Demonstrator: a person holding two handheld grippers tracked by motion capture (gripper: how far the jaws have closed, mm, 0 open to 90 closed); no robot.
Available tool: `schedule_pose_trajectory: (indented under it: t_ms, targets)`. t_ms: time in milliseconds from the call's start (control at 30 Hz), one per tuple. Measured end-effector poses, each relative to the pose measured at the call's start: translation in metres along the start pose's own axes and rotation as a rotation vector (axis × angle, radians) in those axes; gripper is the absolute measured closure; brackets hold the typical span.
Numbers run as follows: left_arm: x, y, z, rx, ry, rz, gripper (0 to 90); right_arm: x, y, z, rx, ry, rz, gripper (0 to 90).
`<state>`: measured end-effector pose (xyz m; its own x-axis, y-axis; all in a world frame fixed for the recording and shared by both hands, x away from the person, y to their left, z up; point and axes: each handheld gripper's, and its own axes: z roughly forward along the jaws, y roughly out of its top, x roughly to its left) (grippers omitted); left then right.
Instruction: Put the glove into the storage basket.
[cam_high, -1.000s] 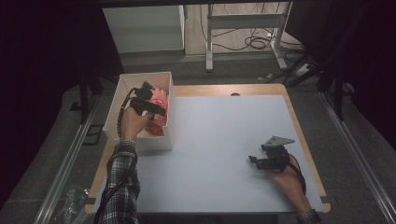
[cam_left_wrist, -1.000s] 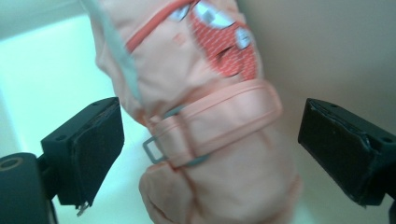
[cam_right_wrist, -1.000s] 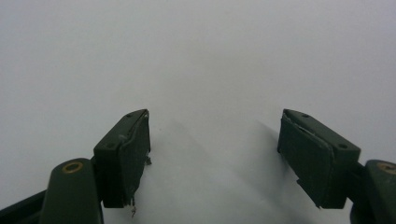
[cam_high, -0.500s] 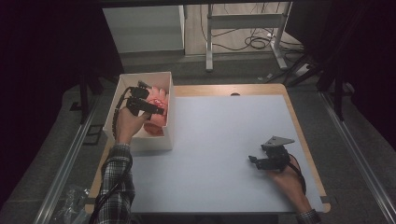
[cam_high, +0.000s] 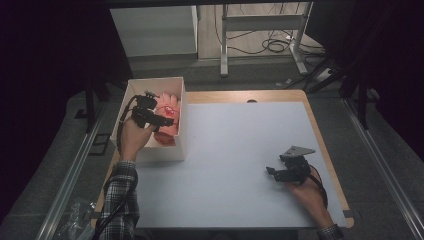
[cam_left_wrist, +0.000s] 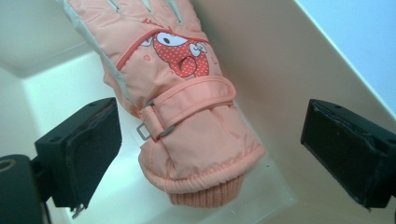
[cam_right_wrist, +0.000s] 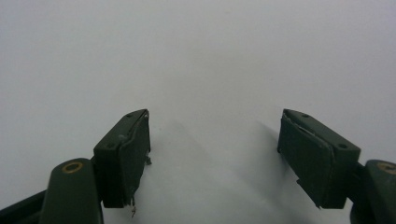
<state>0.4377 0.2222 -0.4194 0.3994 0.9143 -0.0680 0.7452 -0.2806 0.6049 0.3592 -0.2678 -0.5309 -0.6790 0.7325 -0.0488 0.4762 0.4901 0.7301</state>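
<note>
Since a second ago my left hand-held gripper (cam_high: 159, 119) has drifted a little toward the far end of the white box (cam_high: 131, 90) at the desk's left edge, and its jaws have just been opening a touch wider, with the pink glove (cam_left_wrist: 182, 93) lying between them but not pressed. From the left gripper view I see both black pads standing well apart, one on each side of the glove's cuff end, with clear gaps to the fabric on both sides. That glove is padded and salmon pink, with a red spotted cartoon figure on the back, a strap with a small buckle across the wrist, and a ribbed knit cuff pointing toward the camera. It rests inside the box, leaning against the wall on the right of that view, fingers pointing away from me. In the high view the glove (cam_high: 169, 107) shows as a pink heap in the box's right half, just under and beyond the jaws. My right hand-held gripper (cam_high: 272, 172) has kept its place over the bare desk (cam_high: 235, 145) near the front right corner, well apart from the box. Its own view shows the two jaws spread wide, holding nothing, just above the pale surface. A plaid sleeve (cam_high: 117, 200) runs up from the bottom edge of the high view to the left hand.
</note>
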Motion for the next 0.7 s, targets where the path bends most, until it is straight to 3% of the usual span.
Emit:
schedule_pose_trajectory:
  t_ms: [700]
  targets:
    - [-0.016, -0.027, -0.015, -0.099, -0.014, 0.057, 3.1, 0.000, 0.000, 0.000, 0.002, -0.001, -0.002, 25.5]
